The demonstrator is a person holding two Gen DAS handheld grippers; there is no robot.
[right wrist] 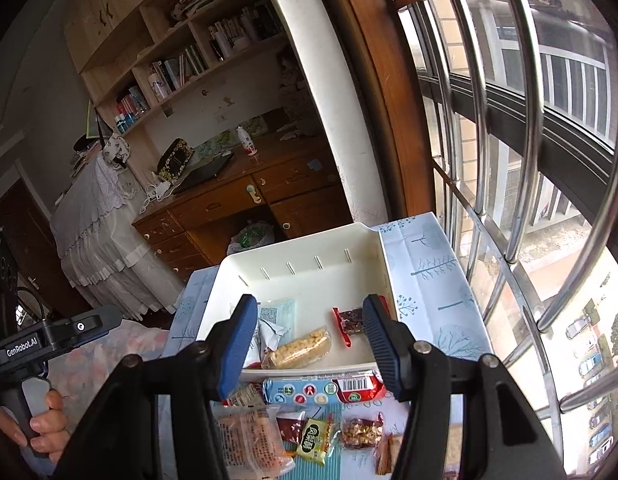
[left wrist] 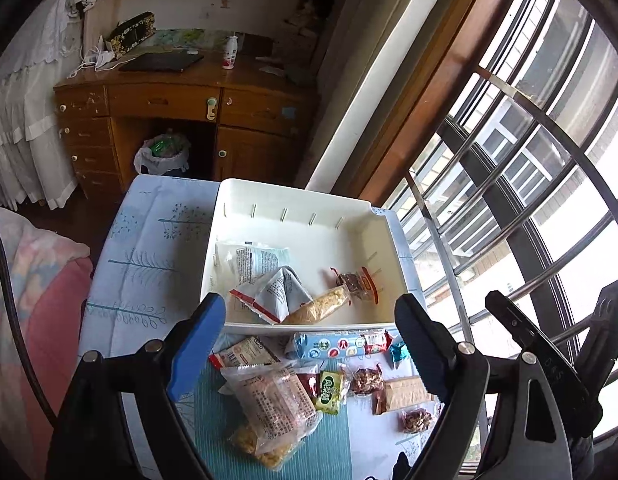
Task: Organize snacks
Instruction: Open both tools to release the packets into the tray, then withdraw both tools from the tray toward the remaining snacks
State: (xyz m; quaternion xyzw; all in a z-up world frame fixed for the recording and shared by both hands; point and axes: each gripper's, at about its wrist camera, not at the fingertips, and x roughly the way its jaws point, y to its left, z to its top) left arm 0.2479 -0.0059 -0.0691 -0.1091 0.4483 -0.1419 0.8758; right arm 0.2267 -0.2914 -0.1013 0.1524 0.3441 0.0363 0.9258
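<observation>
Claws (left wrist: pixel 311 328) (right wrist: pixel 311 344) both hang released, gripping nothing — only the right wrist view shows a hand (right wrist: pixel 33 426).

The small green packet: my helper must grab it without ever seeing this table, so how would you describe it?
Find the white bin on the tablecloth by the window. Loose snacks lie in front of its near edge. Among them, the green packet sits between a big clear bag of pale bars and a clear packet of brown nuts; it alone is bright yellow-green.

- Left wrist view looks steeply down past its fingers, close over the white tray (left wrist: pixel 297 196).
- Right wrist view, alongside, shares tray (right wrist: pixel 309 246) and desk (right wrist: pixel 229 200).
</observation>
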